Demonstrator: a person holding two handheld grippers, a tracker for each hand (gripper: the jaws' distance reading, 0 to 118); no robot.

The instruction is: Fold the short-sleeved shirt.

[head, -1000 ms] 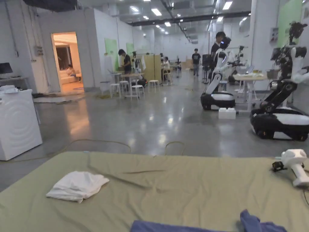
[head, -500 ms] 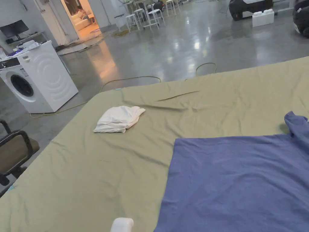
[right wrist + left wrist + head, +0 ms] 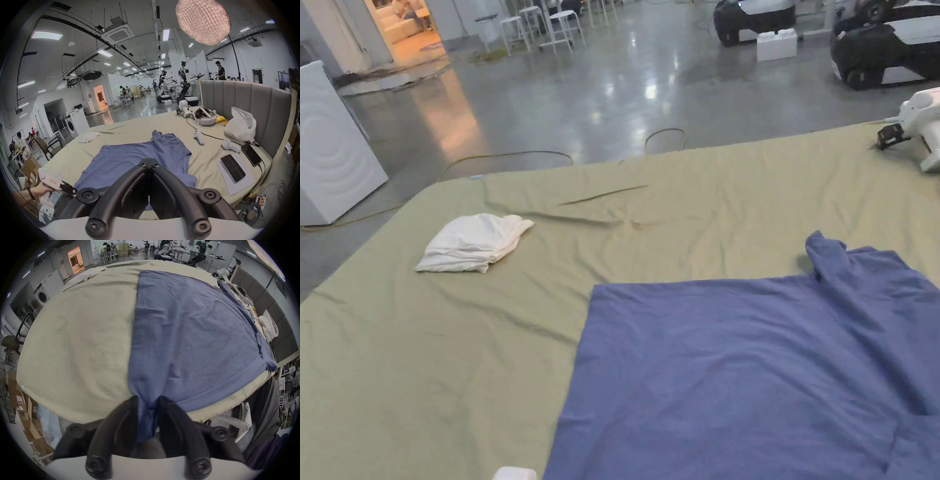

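No fold was made yet: the blue short-sleeved shirt (image 3: 750, 369) lay spread on the bed (image 3: 425, 375). Left gripper (image 3: 148, 404) pinched its hem corner. Right gripper (image 3: 149, 164) was clenched, empty.

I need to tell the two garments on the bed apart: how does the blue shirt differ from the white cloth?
The blue shirt is spread nearly flat; the white cloth lies bunched in a small heap. The blue shirt covers far more of the bed. The left gripper pinches the blue shirt's corner; the white cloth lies untouched. Both rest on the bed.
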